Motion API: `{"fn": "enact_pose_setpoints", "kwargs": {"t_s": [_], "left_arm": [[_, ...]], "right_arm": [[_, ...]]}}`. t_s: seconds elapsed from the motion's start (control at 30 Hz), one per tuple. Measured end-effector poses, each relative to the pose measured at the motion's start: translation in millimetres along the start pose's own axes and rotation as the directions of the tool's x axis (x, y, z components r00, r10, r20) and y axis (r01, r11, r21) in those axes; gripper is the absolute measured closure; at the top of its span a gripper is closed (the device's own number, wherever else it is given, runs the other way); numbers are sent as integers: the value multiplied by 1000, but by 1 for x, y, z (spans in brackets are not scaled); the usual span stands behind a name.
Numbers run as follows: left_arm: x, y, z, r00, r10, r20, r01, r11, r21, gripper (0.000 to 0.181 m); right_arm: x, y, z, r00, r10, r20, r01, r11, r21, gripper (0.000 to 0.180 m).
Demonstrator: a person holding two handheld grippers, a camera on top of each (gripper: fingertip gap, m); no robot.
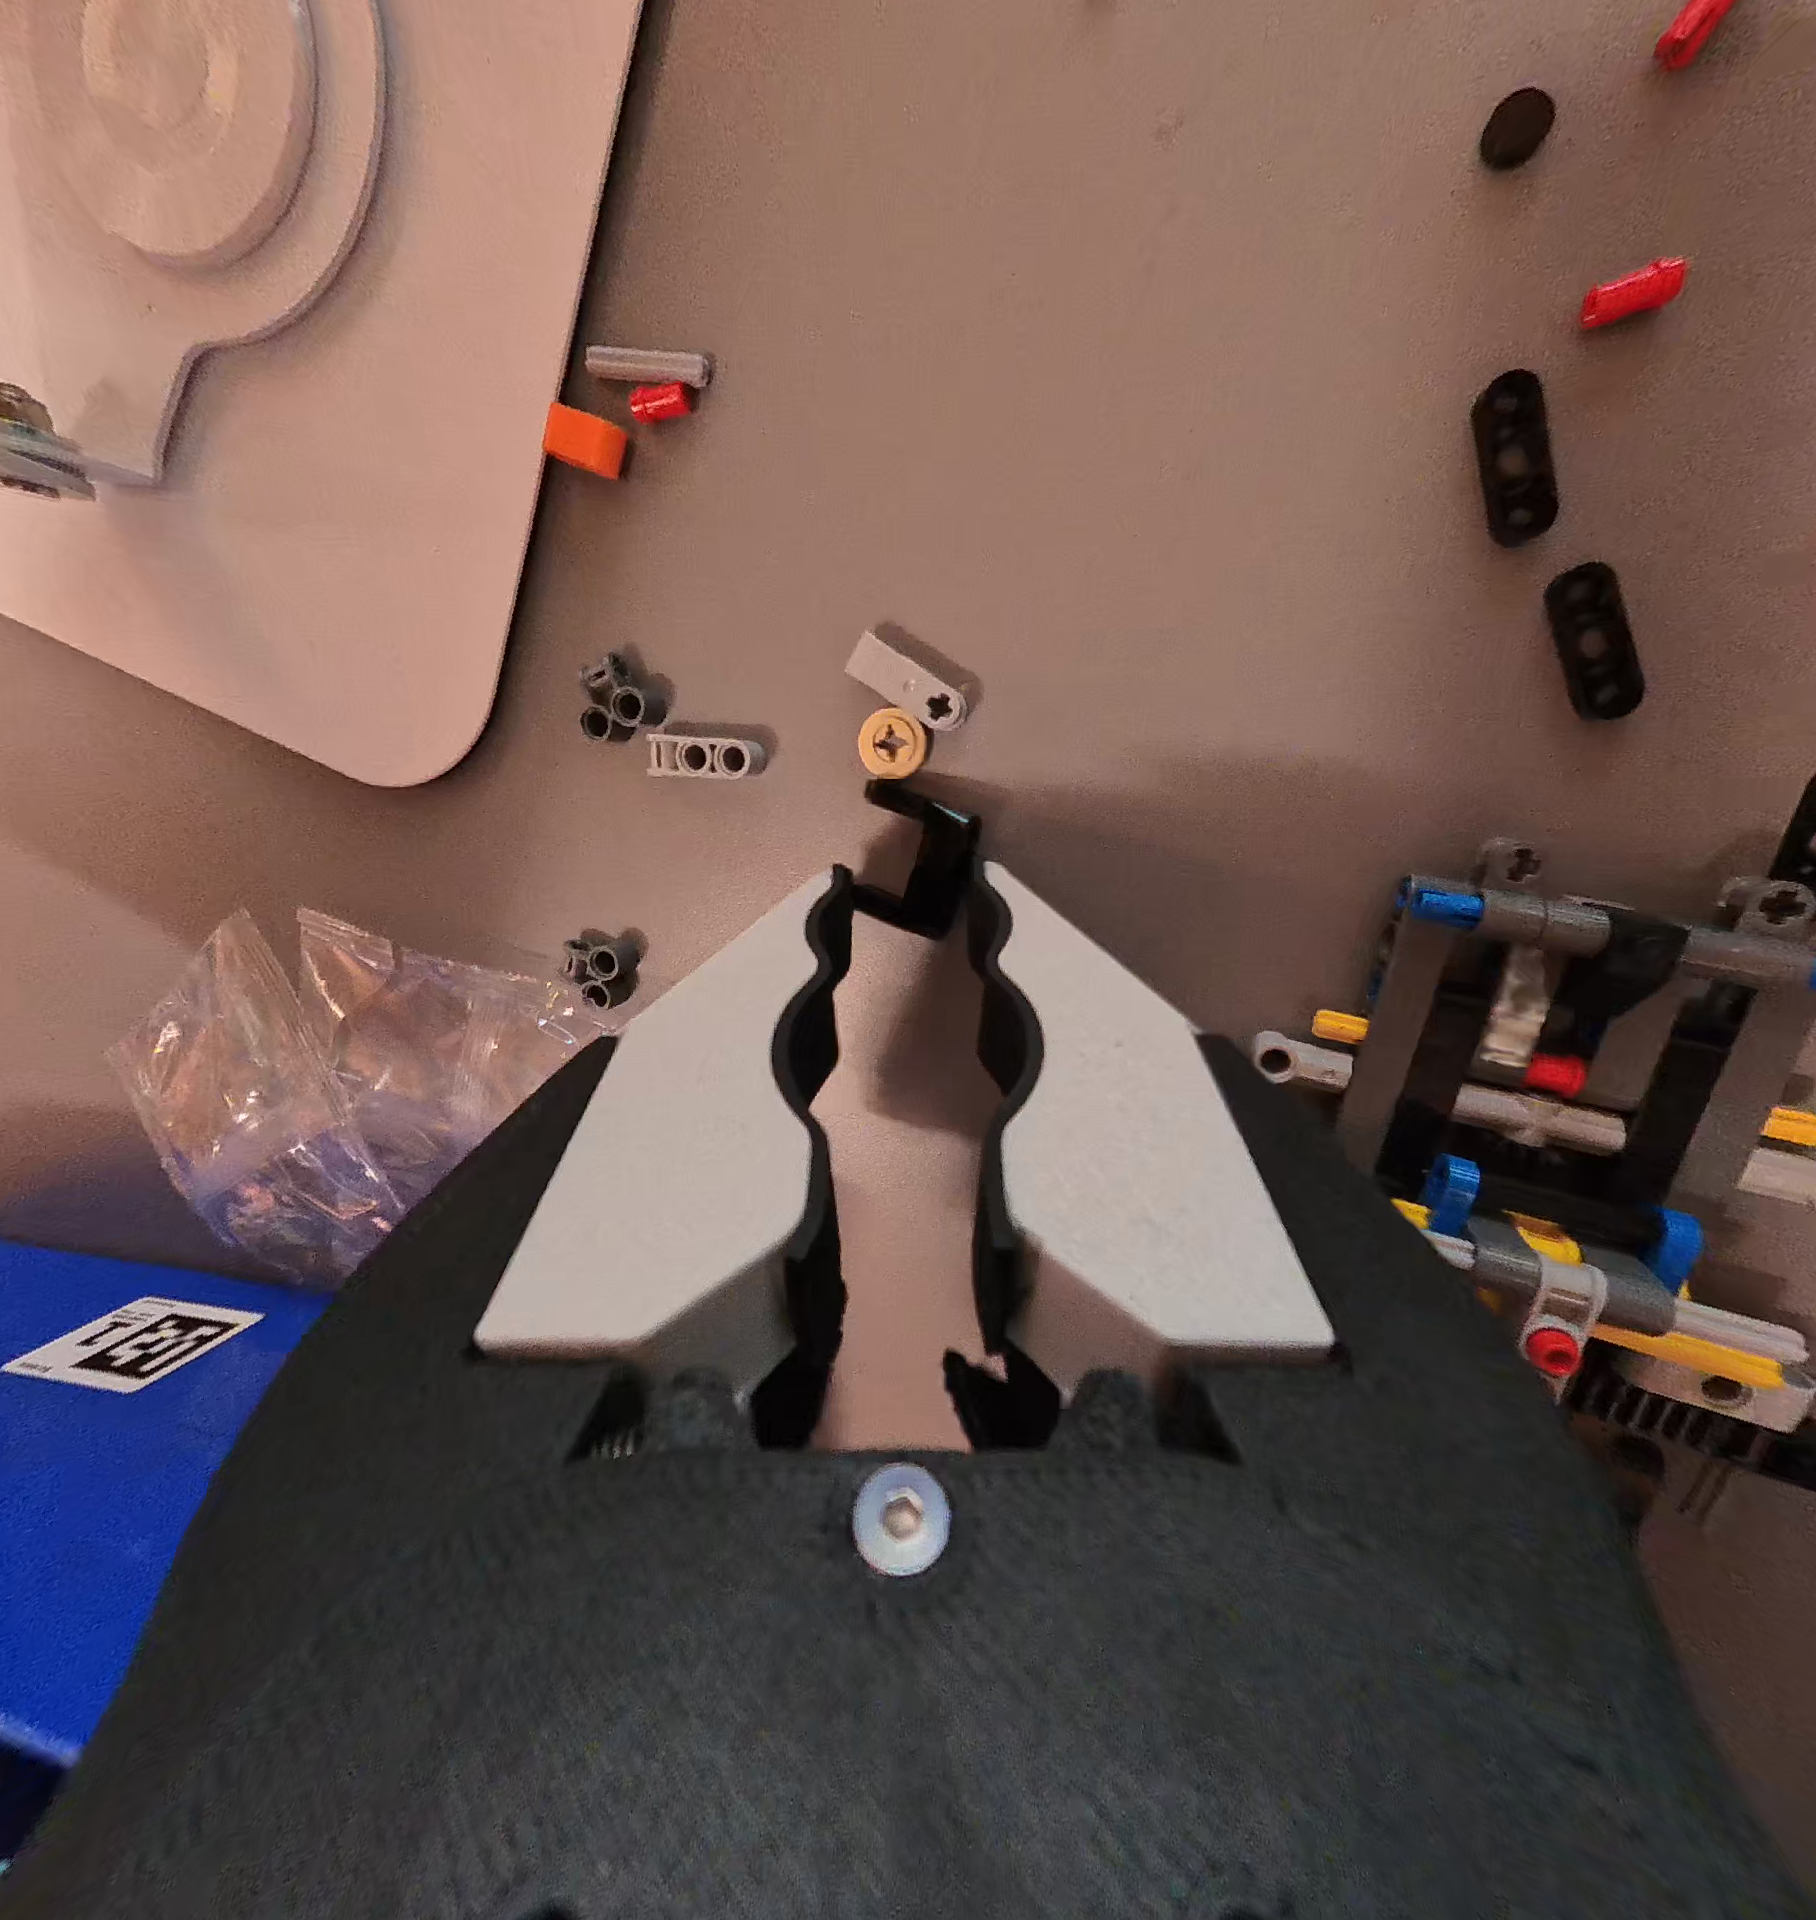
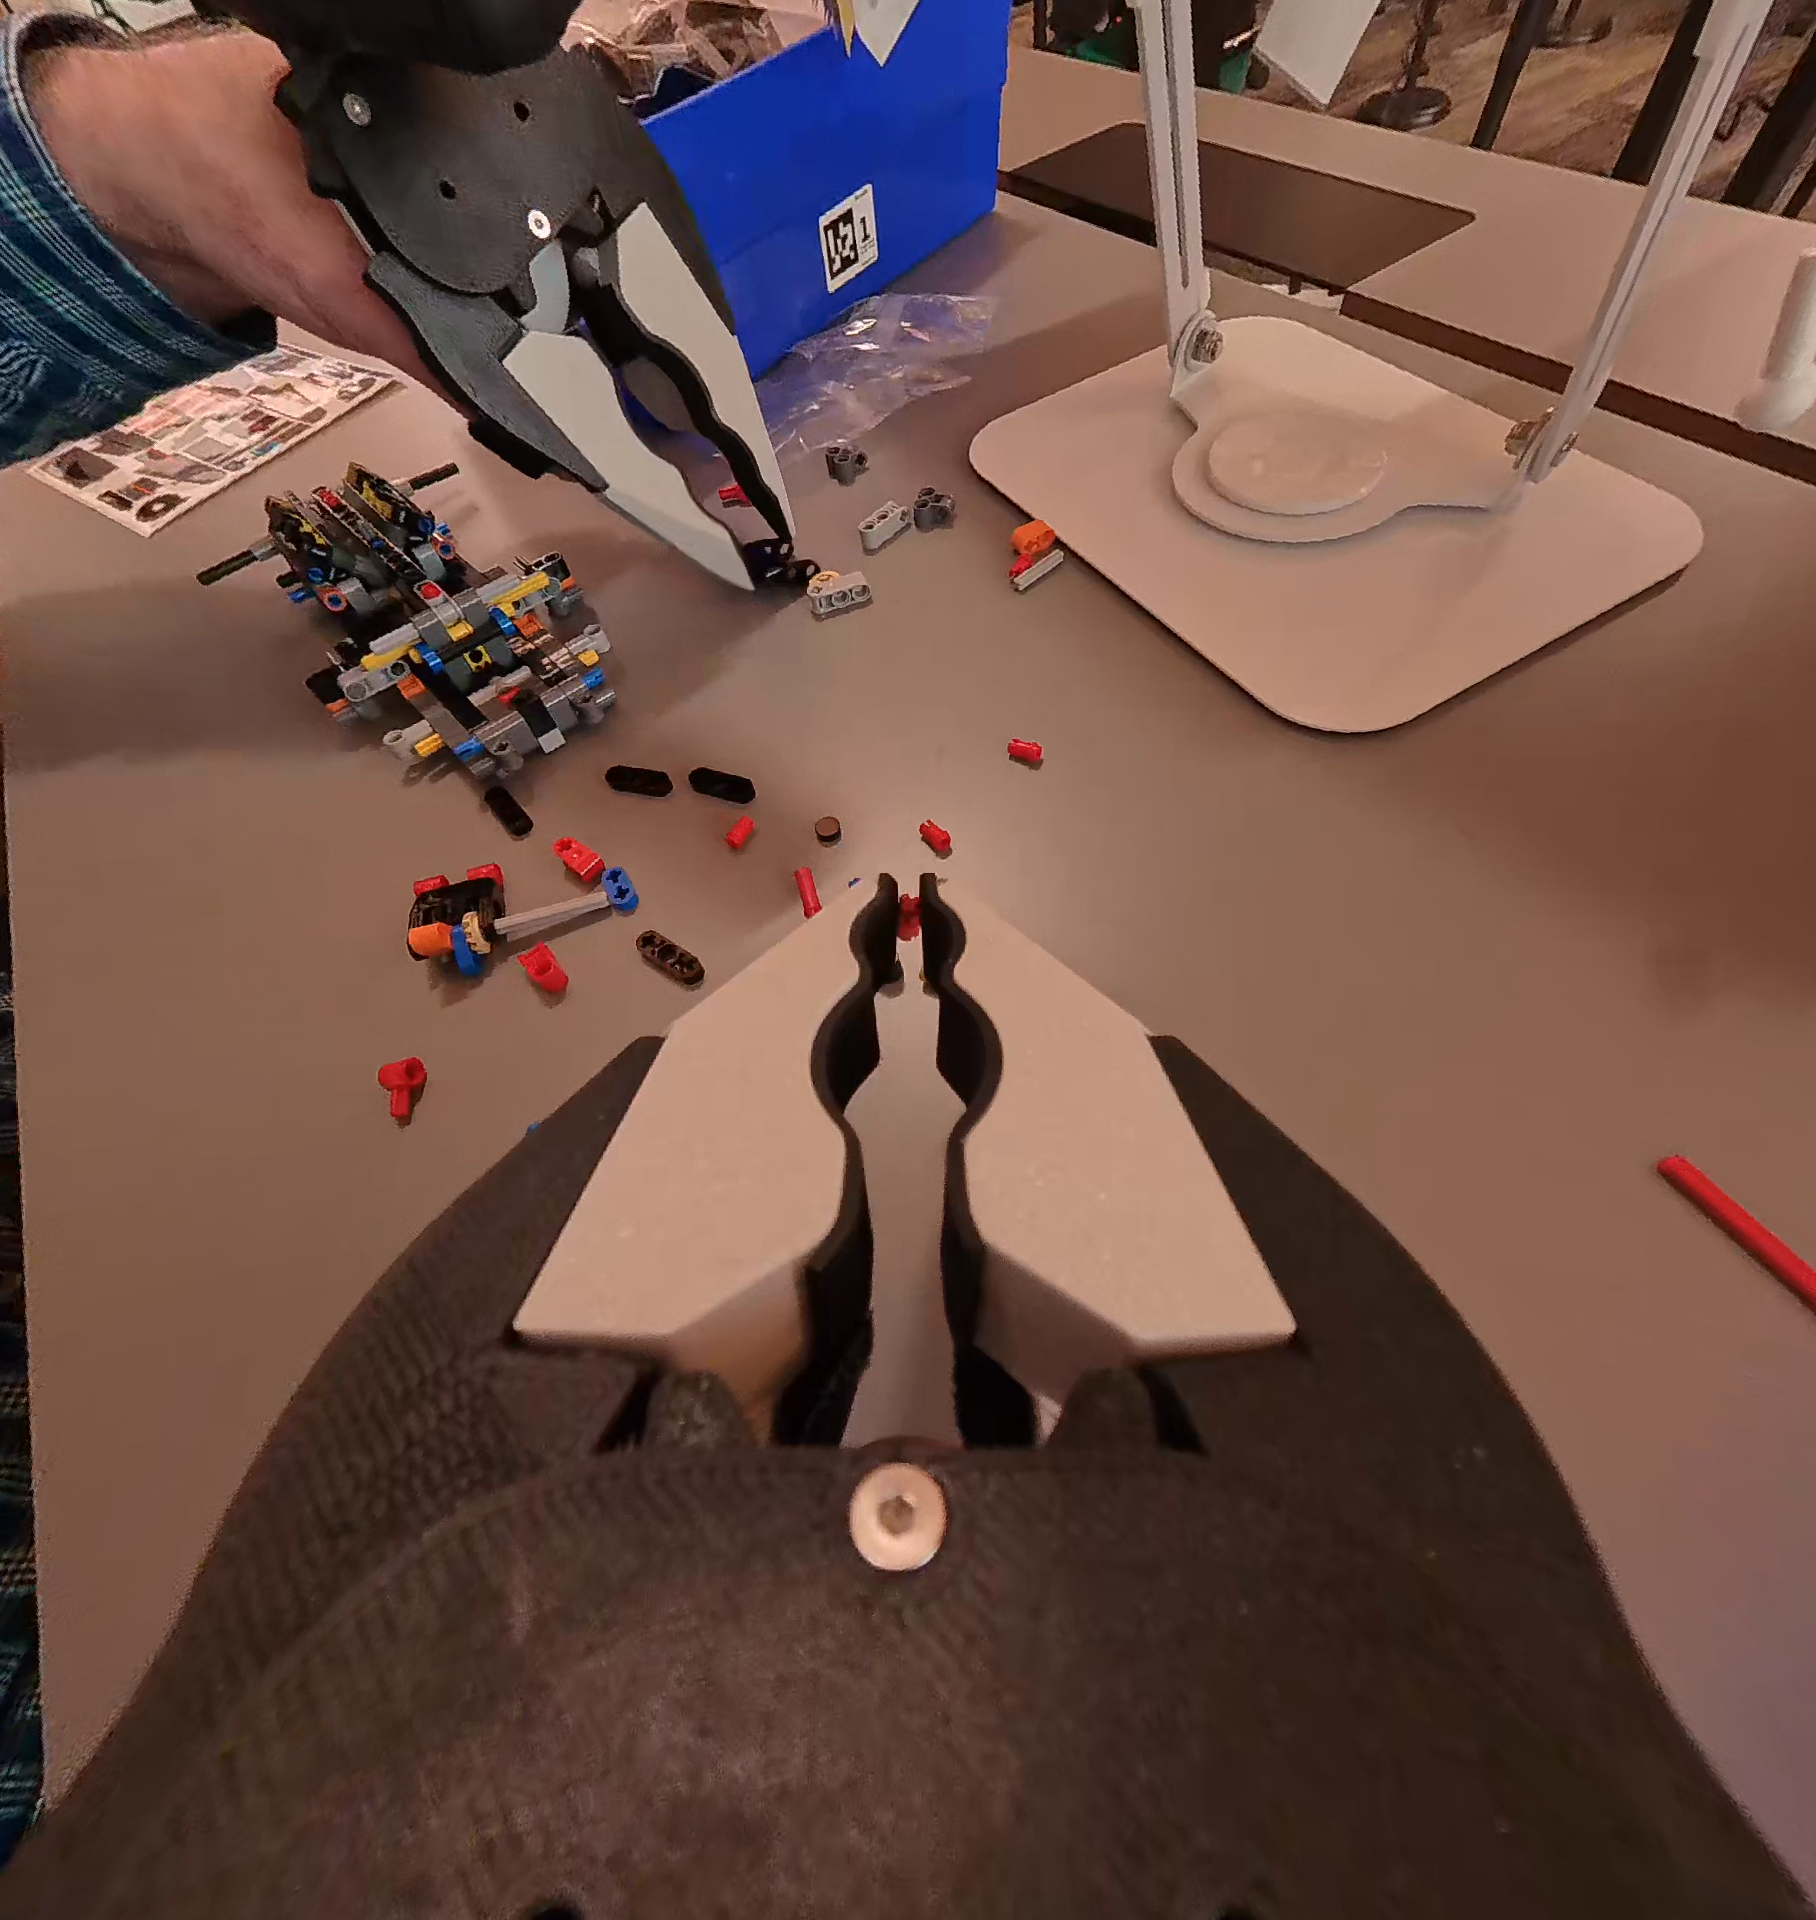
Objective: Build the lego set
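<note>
My left gripper is shut on a small black angled lego piece at its fingertips, low over the grey table. The right wrist view shows this gripper, in a person's hand, with the black piece. My right gripper is shut on a small red pin between its tips, just above the table. The partly built model of black, grey, yellow and blue parts stands left of both grippers' tips there, and to the right in the left wrist view.
A tan bush and a grey piece lie just beyond the left tips. Black beams, red pins, a small sub-assembly and a red axle are scattered. A blue box, plastic bags, a lamp base and an instruction sheet sit farther back. My hands' fingertips stand some 20 cm from each other. Both grippers' tips are roughly 15 cm from the small sub-assembly.
</note>
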State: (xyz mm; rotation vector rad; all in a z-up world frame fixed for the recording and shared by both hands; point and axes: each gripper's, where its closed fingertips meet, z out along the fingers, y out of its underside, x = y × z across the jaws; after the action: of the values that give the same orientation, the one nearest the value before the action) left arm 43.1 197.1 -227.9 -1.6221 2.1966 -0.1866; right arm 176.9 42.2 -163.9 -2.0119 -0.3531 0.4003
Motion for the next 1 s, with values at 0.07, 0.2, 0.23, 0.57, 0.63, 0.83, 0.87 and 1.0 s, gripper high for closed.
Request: {"fn": "enact_pose_setpoints", "kwargs": {"t_s": [0.07, 0.2, 0.23, 0.57, 0.63, 0.83, 0.87, 1.0], "left_arm": [[-1, 0, -4, 1000, -2, 20, 2, 1000, 3, 172], [10, -7, -19, 999, 19, 27, -20, 999, 29, 172], [16, -11, -23, 1000, 23, 15, -24, 999, 47, 172], [18, -7, -33, 1000, 31, -2, -31, 998, 58, 171], [23, -12, -31, 999, 40, -24, -38, 997, 64, 171], [38, -28, -18, 988, 146, -44, -144, 989, 46, 172], [41, -38, -20, 985, 166, -43, -163, 984, 71, 172], [77, -86, -25, 938, 330, -106, -305, 931, 201, 172]], "right_arm": [[0, 1, -1, 1000, -4, 2, 4, 1000, 1, 179], [-1, 3, -5, 1000, -10, 10, 10, 1000, 5, 179], [-1, 3, -6, 1000, -9, 11, 9, 1000, 7, 179], [-1, 9, -16, 1000, -4, 20, 3, 999, 32, 179], [-1, 10, -17, 1000, -5, 25, 4, 999, 32, 179], [4, 11, -19, 1000, 0, 16, -1, 999, 42, 179], [5, 12, -19, 1000, 1, 17, -2, 999, 41, 179], [8, 13, -24, 1000, -5, 11, 4, 999, 38, 179]]}}
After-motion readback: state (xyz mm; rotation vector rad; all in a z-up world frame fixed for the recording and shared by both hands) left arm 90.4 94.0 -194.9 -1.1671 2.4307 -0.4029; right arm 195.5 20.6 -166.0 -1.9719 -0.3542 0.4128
